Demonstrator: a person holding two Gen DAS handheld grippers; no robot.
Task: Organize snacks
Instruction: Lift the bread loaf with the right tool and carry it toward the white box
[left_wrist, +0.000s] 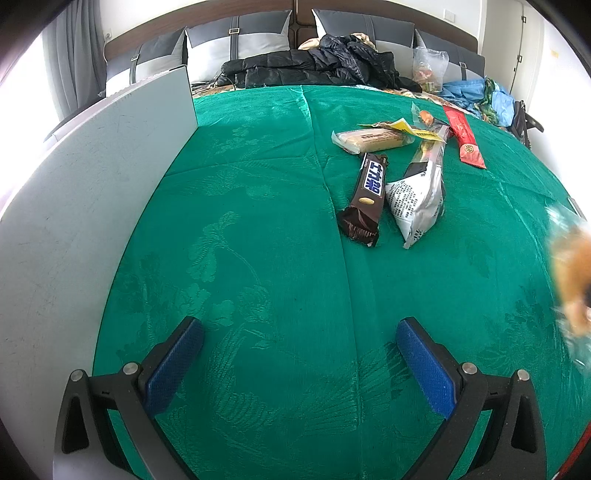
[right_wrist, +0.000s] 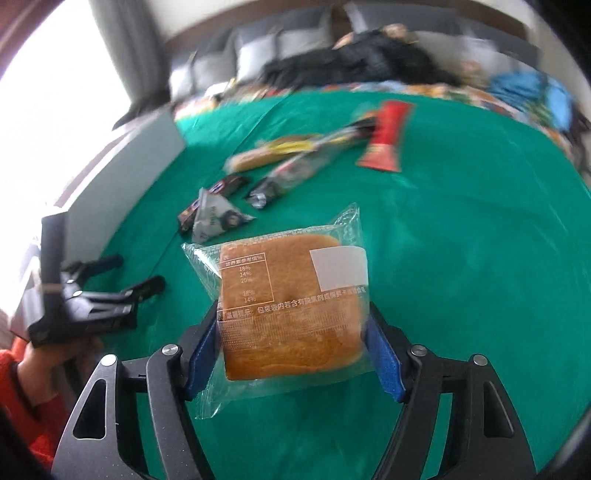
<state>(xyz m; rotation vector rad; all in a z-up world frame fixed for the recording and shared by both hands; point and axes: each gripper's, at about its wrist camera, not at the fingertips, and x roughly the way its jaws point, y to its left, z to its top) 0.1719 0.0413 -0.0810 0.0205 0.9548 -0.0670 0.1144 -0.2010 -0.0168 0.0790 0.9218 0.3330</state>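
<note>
1. The right claw (right_wrist: 291, 354) has its blue pads against both sides of a square golden-brown bread bun sealed in a clear plastic wrapper (right_wrist: 290, 306). It is grasping the bun and carrying it clear above the green patterned cloth (right_wrist: 461, 258). The wrapper is slick and the grip sits low on the loaf, so the bun could slide forward out of the pads if the hand swings quickly.
2. The bread looks soft. A tighter squeeze would likely dent it or burst the sealed wrapper.
3. The left claw (left_wrist: 301, 369) is released, with nothing between its pads, and hangs over bare cloth. It is close to the right claw's side, so the two could knock together if the bun is carried that way.
4. The bun's wrapper has white printed text, a nutrition table and a blank white label, with loose crimped edges flaring beyond the loaf.
5. The remaining snacks lie in a loose pile farther off: a brown chocolate bar (left_wrist: 365, 199), a silver printed pouch (left_wrist: 417, 203), a long pale wrapped cake bar (left_wrist: 373, 140) and a red flat packet (left_wrist: 465, 138). Several overlap, so lifting one may drag another along.
</note>
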